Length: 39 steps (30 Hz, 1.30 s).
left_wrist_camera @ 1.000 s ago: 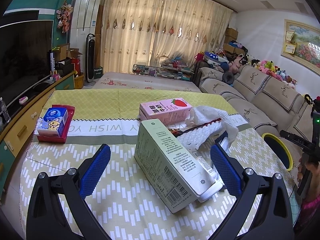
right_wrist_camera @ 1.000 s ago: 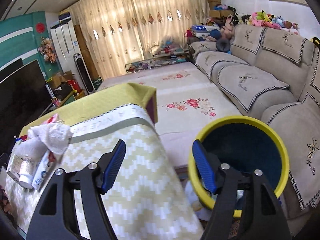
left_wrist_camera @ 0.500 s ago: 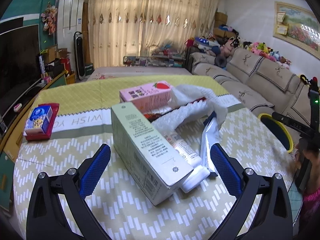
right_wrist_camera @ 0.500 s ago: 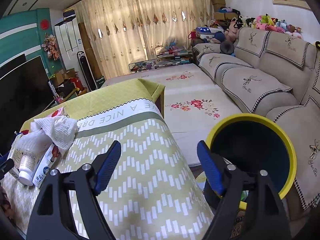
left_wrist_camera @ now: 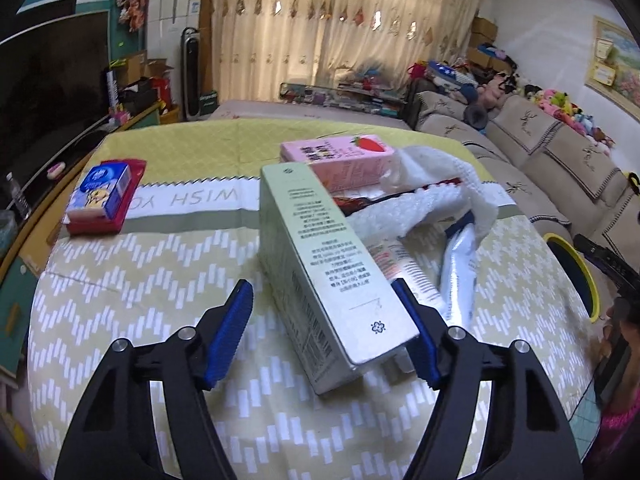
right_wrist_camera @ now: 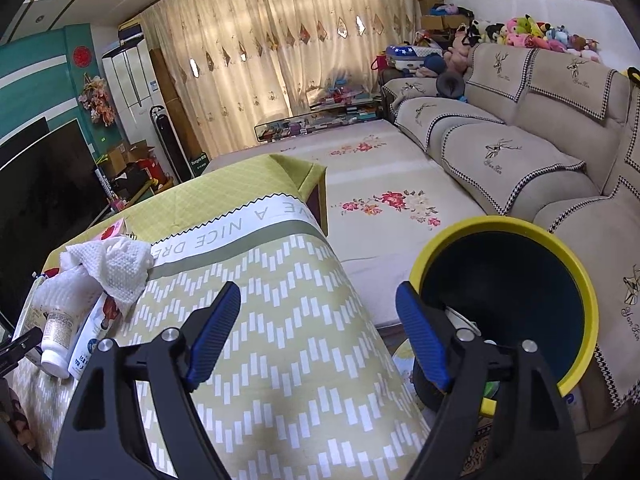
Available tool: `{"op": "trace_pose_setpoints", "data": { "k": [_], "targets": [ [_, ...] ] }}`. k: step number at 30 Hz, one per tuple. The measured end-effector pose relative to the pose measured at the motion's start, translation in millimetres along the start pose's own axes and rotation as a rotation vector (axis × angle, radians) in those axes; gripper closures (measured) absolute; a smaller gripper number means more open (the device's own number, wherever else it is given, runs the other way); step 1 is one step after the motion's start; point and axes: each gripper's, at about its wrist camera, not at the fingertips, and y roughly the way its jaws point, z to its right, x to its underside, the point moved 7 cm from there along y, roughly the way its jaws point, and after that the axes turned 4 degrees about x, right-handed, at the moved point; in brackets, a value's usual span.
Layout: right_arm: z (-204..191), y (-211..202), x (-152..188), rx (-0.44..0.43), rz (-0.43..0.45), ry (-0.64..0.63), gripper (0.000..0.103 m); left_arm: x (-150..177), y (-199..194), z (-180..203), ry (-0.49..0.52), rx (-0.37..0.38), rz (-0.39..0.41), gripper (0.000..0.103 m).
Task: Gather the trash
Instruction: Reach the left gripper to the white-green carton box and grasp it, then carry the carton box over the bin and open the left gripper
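Observation:
A long pale green box point(left_wrist_camera: 320, 248) lies on the patterned tablecloth point(left_wrist_camera: 140, 300) with its near end between the fingers of my left gripper point(left_wrist_camera: 322, 292). The jaws are closing; the right pad point(left_wrist_camera: 416, 340) is against the box's edge, and a gap remains at the left pad point(left_wrist_camera: 230, 332). Behind the box lie a pink strawberry milk carton point(left_wrist_camera: 340, 158), a white mesh cloth point(left_wrist_camera: 432, 184), a white tube point(left_wrist_camera: 404, 272) and a silver tube point(left_wrist_camera: 460, 264). My right gripper point(right_wrist_camera: 318, 292) stands open and empty over the table's edge, beside the yellow-rimmed bin point(right_wrist_camera: 500, 226).
A blue tissue pack point(left_wrist_camera: 100, 190) rests on a red box at the table's left. The sofa point(right_wrist_camera: 500, 148) runs along the right, with a floral mat point(right_wrist_camera: 380, 200) on the floor. The trash pile point(right_wrist_camera: 104, 268) shows at the left of the right wrist view.
My left gripper came lower and closer to the green box, and its jaws narrowed around the box's near end. My right gripper's jaws widened a little; it stayed near the bin.

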Motion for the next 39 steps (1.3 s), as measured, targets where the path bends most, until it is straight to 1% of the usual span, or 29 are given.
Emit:
{"op": "trace_pose_setpoints", "data": {
  "k": [1, 4, 7, 11, 13, 16, 22, 29, 33, 34, 37, 39],
  "targets": [
    [-0.6, 0.0, 0.0, -0.002, 0.001, -0.002, 0.027, 0.6, 1.5, -1.1, -0.004, -0.001, -0.005, 0.042],
    [0.5, 0.6, 0.4, -0.010, -0.004, -0.003, 0.027, 4.3, 7.5, -3.8, -0.007, -0.020, -0.027, 0.053],
    [2.2, 0.7, 0.2, -0.018, -0.006, 0.004, 0.027, 6.0, 13.7, -10.2, -0.020, -0.041, -0.039, 0.061],
    [2.0, 1.2, 0.1, -0.023, -0.010, 0.003, 0.027, 4.3, 13.8, -15.1, -0.030, -0.053, -0.030, 0.064],
    [1.8, 1.0, -0.2, -0.023, -0.010, -0.002, 0.027, 3.6, 13.2, -16.1, -0.029, -0.060, -0.021, 0.069],
    [0.9, 1.2, 0.0, -0.025, -0.012, -0.006, 0.026, 3.7, 10.2, -18.8, -0.029, -0.065, -0.006, 0.073],
    [-0.6, 1.2, 0.8, -0.024, -0.015, -0.010, 0.026, -2.3, -2.1, -22.6, -0.031, -0.091, 0.029, 0.073],
    [-2.4, 1.6, 0.9, -0.025, -0.012, -0.011, 0.026, -3.8, -31.3, -25.0, -0.014, -0.119, 0.047, 0.073],
    [-4.2, -1.4, 0.8, -0.023, 0.006, -0.016, 0.025, -3.1, -51.0, -18.4, -0.002, -0.113, 0.054, 0.073],
    [-5.3, -2.4, 0.7, -0.024, 0.012, -0.020, 0.023, -3.2, -55.8, -15.6, 0.002, -0.108, 0.058, 0.073],
    [-7.7, -7.8, -0.2, -0.033, 0.035, -0.037, 0.022, -8.4, -68.4, -2.3, 0.018, -0.082, 0.071, 0.073],
    [-7.5, -16.6, -2.6, -0.008, 0.067, -0.069, 0.022, -12.6, -74.5, 12.8, 0.039, -0.058, 0.074, 0.073]
  ]
}}
